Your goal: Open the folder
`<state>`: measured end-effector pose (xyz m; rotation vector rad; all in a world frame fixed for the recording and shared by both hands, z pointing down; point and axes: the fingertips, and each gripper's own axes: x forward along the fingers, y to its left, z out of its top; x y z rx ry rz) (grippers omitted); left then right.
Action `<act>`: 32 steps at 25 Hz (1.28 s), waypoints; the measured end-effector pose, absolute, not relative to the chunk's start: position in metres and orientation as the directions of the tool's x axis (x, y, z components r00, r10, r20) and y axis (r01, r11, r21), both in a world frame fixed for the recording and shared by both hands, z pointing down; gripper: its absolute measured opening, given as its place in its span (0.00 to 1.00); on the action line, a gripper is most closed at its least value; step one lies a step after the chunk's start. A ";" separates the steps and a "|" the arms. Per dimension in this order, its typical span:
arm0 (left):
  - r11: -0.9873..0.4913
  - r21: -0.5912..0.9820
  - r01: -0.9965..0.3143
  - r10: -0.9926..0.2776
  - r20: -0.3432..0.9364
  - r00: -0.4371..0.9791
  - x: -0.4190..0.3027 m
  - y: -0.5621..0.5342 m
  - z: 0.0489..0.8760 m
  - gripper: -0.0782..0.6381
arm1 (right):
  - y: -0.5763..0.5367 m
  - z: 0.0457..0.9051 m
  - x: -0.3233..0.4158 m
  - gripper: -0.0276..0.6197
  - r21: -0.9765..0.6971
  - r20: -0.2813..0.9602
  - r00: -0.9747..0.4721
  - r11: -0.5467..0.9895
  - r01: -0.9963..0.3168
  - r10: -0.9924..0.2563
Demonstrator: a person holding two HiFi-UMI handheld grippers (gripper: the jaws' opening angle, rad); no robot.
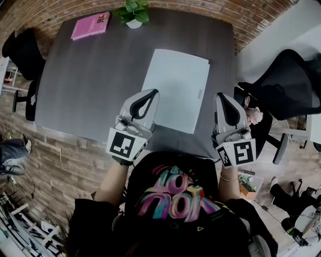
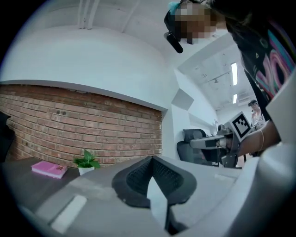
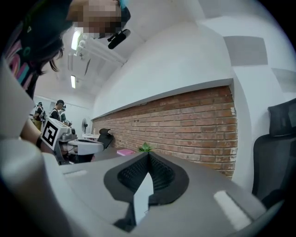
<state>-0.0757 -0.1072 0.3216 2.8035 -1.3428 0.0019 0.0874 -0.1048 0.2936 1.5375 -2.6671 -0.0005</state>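
Note:
The white folder [image 1: 178,88] lies flat and closed on the dark grey table [image 1: 90,80], right of the middle. My left gripper [image 1: 153,93] is held level above the table's near edge, its tip over the folder's near left corner, jaws shut with nothing between them. To the right of the folder's near right corner my right gripper [image 1: 221,96] is also shut and empty. In the left gripper view the closed jaws [image 2: 151,159] point at the brick wall, and the right gripper [image 2: 217,141] shows beside them. The right gripper view shows its own jaws [image 3: 148,155] pressed together. The folder is hidden in both gripper views.
A pink book [image 1: 90,25] lies at the table's far left corner and a small potted plant [image 1: 133,12] stands at the far edge. A black office chair [image 1: 286,85] stands right of the table, another chair [image 1: 22,50] at the left. A brick wall [image 2: 83,125] runs behind the table.

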 end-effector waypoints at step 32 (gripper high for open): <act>-0.573 -0.010 -0.820 -0.820 0.006 0.573 -0.086 -0.108 0.315 0.11 | -0.109 0.294 0.092 0.04 0.017 0.051 -0.535 0.537 -0.844 -0.843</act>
